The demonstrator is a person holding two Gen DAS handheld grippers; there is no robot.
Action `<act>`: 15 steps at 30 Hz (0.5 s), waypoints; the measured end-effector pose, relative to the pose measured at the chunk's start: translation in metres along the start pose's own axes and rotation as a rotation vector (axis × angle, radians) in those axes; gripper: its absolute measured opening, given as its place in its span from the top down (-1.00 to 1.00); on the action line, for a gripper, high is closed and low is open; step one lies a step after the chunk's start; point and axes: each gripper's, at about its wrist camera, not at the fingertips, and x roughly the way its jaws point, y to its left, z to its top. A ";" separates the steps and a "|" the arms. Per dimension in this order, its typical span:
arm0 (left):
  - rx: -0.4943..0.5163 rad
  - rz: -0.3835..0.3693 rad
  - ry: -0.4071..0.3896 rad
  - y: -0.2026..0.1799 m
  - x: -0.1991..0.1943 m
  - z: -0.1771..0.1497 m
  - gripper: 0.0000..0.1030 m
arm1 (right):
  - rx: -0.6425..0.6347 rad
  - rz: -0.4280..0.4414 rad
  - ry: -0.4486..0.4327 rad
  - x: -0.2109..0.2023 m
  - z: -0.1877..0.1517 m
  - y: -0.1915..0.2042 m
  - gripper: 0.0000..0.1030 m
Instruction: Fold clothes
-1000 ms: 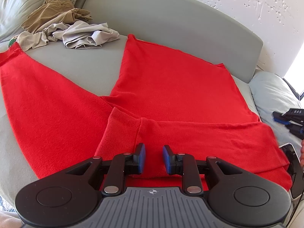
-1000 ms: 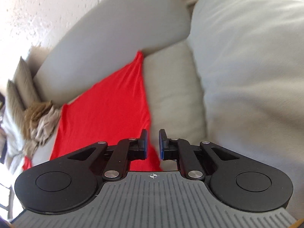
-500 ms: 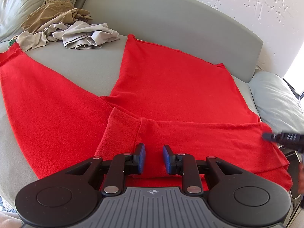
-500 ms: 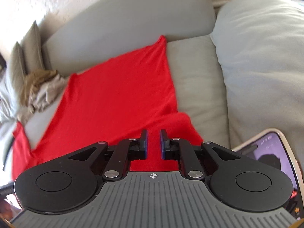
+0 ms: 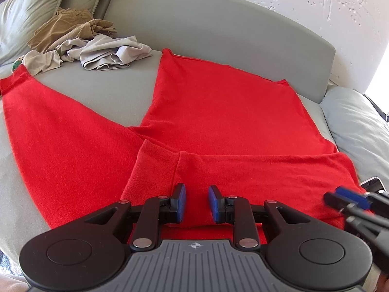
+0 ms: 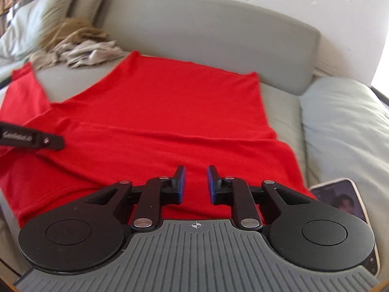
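The bright red knit garment [image 5: 218, 112] is lying spread across the grey sofa seat [image 5: 102, 90], one sleeve already folded over its near edge. The left claw [image 5: 196, 203] is still hovering over that folded sleeve, jaws parted and holding nothing. The right claw [image 6: 195, 182], pointed at the grey cushion [image 6: 345, 126] a second ago, is now swinging in over the garment's right side, also parted and empty, beside a phone with a lit screen [image 6: 340, 199]. Both seem to be lining up for the next fold. A crumpled beige clothes pile [image 5: 92, 48] is waiting behind.
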 end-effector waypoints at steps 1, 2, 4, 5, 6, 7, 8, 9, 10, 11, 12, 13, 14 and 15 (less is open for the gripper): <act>0.004 0.004 -0.002 -0.001 0.000 0.000 0.52 | -0.041 0.009 0.002 0.001 -0.001 0.012 0.59; 0.007 0.006 -0.004 -0.001 0.000 -0.001 0.52 | -0.069 0.016 0.004 0.002 -0.002 0.020 0.59; 0.004 0.005 -0.007 -0.001 -0.002 -0.001 0.51 | -0.033 -0.003 0.011 -0.005 -0.009 0.008 0.52; -0.007 -0.002 -0.008 0.001 -0.005 -0.001 0.51 | -0.001 -0.022 0.030 -0.011 -0.012 -0.002 0.44; -0.019 -0.009 -0.010 0.002 -0.008 0.000 0.51 | 0.045 -0.032 0.055 -0.018 -0.013 -0.012 0.36; -0.031 -0.015 -0.011 0.004 -0.011 0.001 0.51 | 0.089 -0.038 0.075 -0.026 -0.015 -0.022 0.36; -0.042 -0.022 -0.013 0.005 -0.015 0.001 0.51 | 0.124 -0.029 0.081 -0.035 -0.017 -0.030 0.34; -0.054 -0.029 -0.014 0.007 -0.018 0.002 0.51 | 0.144 -0.006 0.081 -0.045 -0.021 -0.035 0.31; -0.066 -0.035 -0.016 0.008 -0.021 0.003 0.51 | 0.150 0.020 0.077 -0.053 -0.024 -0.037 0.24; -0.078 -0.042 -0.017 0.010 -0.024 0.003 0.50 | 0.155 0.045 0.074 -0.062 -0.027 -0.039 0.04; -0.104 -0.056 -0.021 0.013 -0.031 0.005 0.36 | 0.161 0.067 0.069 -0.069 -0.030 -0.038 -0.14; -0.148 -0.079 -0.032 0.019 -0.043 0.009 0.20 | 0.170 0.087 0.064 -0.075 -0.030 -0.037 -0.19; -0.194 -0.099 -0.046 0.027 -0.055 0.013 0.15 | 0.182 0.108 0.055 -0.080 -0.028 -0.036 -0.28; -0.242 -0.112 -0.058 0.039 -0.061 0.016 0.11 | 0.195 0.130 0.047 -0.084 -0.026 -0.036 -0.36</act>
